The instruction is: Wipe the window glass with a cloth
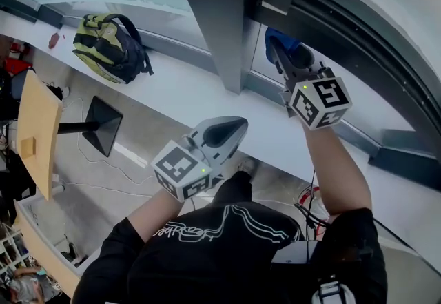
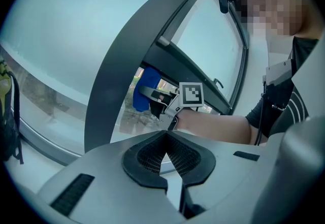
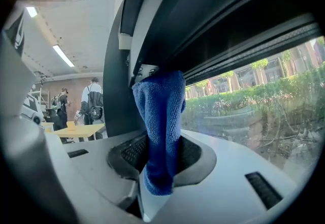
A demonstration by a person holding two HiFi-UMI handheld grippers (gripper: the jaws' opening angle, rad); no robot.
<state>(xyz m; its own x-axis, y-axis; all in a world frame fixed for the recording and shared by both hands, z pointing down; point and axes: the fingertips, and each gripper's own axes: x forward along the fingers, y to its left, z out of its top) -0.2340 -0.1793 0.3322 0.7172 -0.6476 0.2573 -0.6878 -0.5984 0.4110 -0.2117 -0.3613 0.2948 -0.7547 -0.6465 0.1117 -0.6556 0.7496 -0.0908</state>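
My right gripper [image 1: 284, 54] is raised to the window glass [image 1: 264, 61] just right of the dark pillar, shut on a blue cloth [image 1: 281, 39]. In the right gripper view the cloth [image 3: 160, 116] stands up from between the jaws of the right gripper [image 3: 161, 154] and its top touches the dark window frame [image 3: 203, 20]; the glass [image 3: 249, 111] shows hedges and buildings outside. My left gripper [image 1: 233, 129] hangs lower, over the white sill, shut with nothing in it. In the left gripper view, the left gripper [image 2: 167, 156] has its pads meeting, and the cloth [image 2: 142, 91] shows beyond.
A green and black backpack [image 1: 110, 47] lies on the white sill [image 1: 172, 92] to the left. The dark pillar [image 1: 213, 13] splits the window. Below the sill are a wooden table [image 1: 38, 127], a black stand base [image 1: 103, 123] and cables. People stand far back in the room [image 3: 94, 101].
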